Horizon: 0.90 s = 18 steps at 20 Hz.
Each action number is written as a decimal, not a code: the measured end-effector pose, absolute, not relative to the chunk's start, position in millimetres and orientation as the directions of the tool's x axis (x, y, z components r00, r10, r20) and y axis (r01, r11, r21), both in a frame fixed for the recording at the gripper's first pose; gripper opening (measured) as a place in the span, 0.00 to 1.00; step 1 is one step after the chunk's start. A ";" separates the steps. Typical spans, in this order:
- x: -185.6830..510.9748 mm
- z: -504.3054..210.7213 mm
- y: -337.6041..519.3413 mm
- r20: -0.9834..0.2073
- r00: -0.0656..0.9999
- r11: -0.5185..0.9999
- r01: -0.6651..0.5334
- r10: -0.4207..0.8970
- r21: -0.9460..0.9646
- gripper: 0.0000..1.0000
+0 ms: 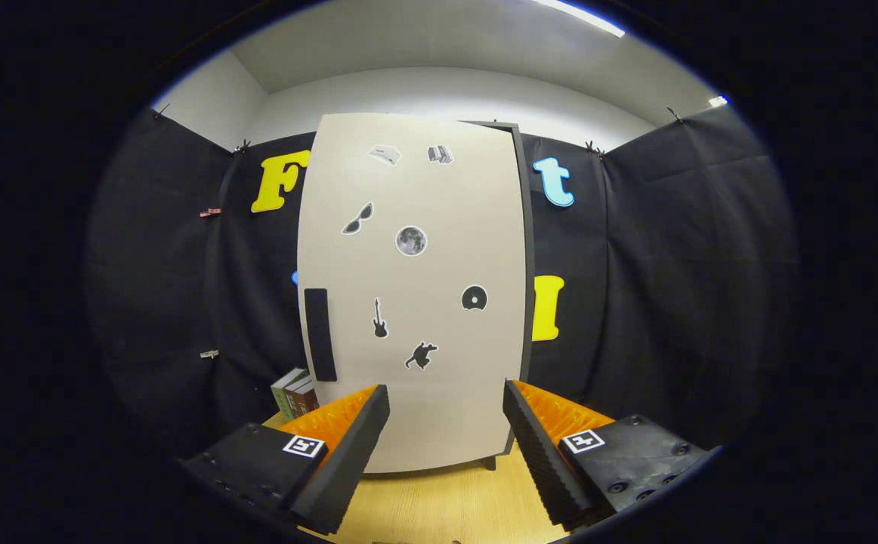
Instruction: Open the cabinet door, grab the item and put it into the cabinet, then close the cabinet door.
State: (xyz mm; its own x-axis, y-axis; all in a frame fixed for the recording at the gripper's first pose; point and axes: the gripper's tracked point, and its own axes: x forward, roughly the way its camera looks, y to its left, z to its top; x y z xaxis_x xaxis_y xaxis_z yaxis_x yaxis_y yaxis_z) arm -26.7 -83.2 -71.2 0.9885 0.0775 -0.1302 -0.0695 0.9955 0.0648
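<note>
Nearest us, our gripper (446,423) hangs with jaws released and nothing between them above the wooden table (446,506), facing the closed cabinet door (416,302) just ahead with its dark handle (319,334) at the left edge, while the boxes (294,393) stand left of the cabinet.

Cabinet (412,295) stands on table (446,506) at 12 o'clock, door shut, handle (319,334) on door's left edge. Books (295,393) at 10 o'clock, just left of cabinet. Gripper (446,423) spread wide, nothing between fingers, cabinet beyond.
</note>
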 end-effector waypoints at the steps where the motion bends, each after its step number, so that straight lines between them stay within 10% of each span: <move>1: -25.9 -70.0 -83.3 -0.128 0.989 0.996 -0.067 0.075 0.065 0.98; 18: -21.6 -61.5 -70.0 -0.108 0.990 0.995 -0.093 0.096 0.032 0.96</move>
